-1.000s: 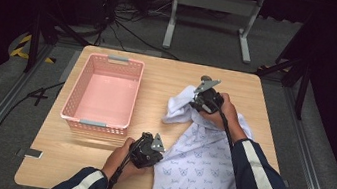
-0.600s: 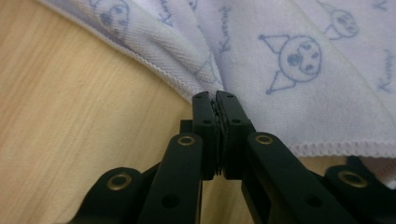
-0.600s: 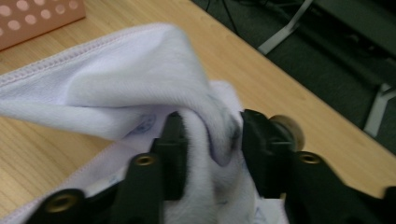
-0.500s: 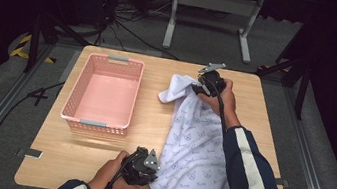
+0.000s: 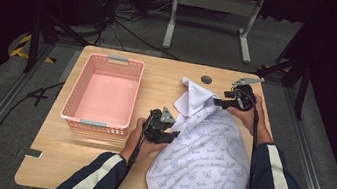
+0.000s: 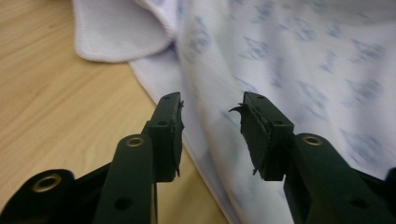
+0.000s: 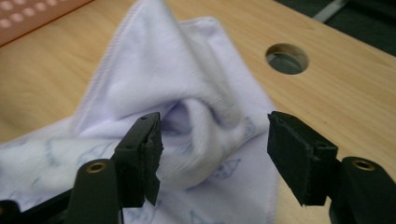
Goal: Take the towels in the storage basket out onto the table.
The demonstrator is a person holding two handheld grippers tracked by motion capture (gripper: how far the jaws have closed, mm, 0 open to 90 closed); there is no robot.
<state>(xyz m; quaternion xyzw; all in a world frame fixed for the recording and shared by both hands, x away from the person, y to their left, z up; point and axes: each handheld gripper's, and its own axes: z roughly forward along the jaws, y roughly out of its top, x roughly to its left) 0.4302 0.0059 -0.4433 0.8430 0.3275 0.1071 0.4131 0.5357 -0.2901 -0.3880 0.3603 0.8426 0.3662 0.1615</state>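
A white cloth with small blue prints (image 5: 208,156) lies stretched over the right half of the wooden table (image 5: 70,161) and hangs over its front edge. Its far corner (image 7: 187,93) is bunched up. My left gripper (image 5: 170,134) sits at the cloth's left edge; its jaws have just been opening and stand open (image 6: 212,105) over the hem, gripping nothing. My right gripper (image 5: 218,102) is at the far corner. Its jaws (image 7: 215,126) have also just been opening, and they stand apart on either side of the bunched fabric without pressing it.
An empty pink plastic basket (image 5: 106,93) stands on the left half of the table. A round hole (image 5: 206,79) is in the tabletop just beyond the cloth. Cables and a metal stand (image 5: 209,9) are on the floor behind the table.
Both grippers held the cloth and drew it out lengthwise; now both have let go. The left gripper came back from the front edge to the cloth's left side. The right one shifted right.
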